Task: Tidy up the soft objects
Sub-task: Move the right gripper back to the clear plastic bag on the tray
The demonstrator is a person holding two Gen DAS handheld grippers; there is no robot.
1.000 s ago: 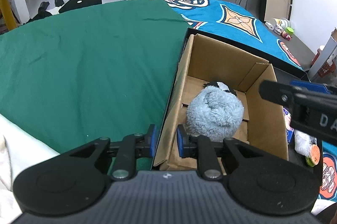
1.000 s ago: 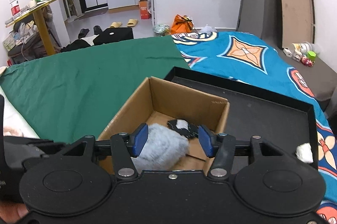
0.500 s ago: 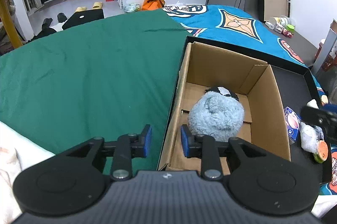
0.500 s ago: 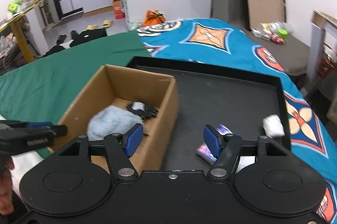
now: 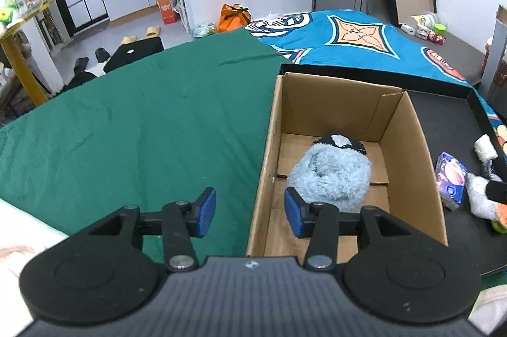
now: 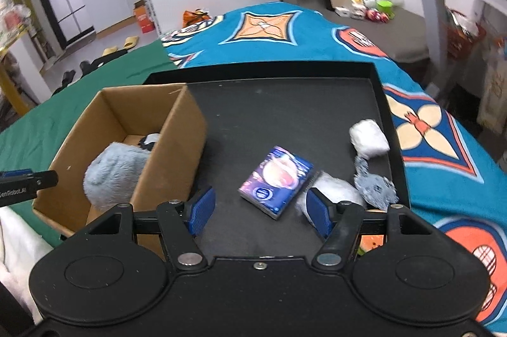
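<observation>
1. Both grippers hang empty: left gripper point(image 5: 250, 212), jaws just widened, straddles the brown cardboard box point(image 5: 415, 143) wall; right gripper point(image 6: 259, 212) gapes over the black tray point(image 6: 285, 102).
2. Fluffy blue-grey plush point(image 5: 329, 175) lies inside the box.
3. Purple tissue packet point(image 6: 275, 180), possibly, lies on the tray.

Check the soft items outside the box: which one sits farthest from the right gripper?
The white rolled bundle, near the black tray's right rim. The tissue pack and the grey-white plush lie right at the open right gripper.
</observation>
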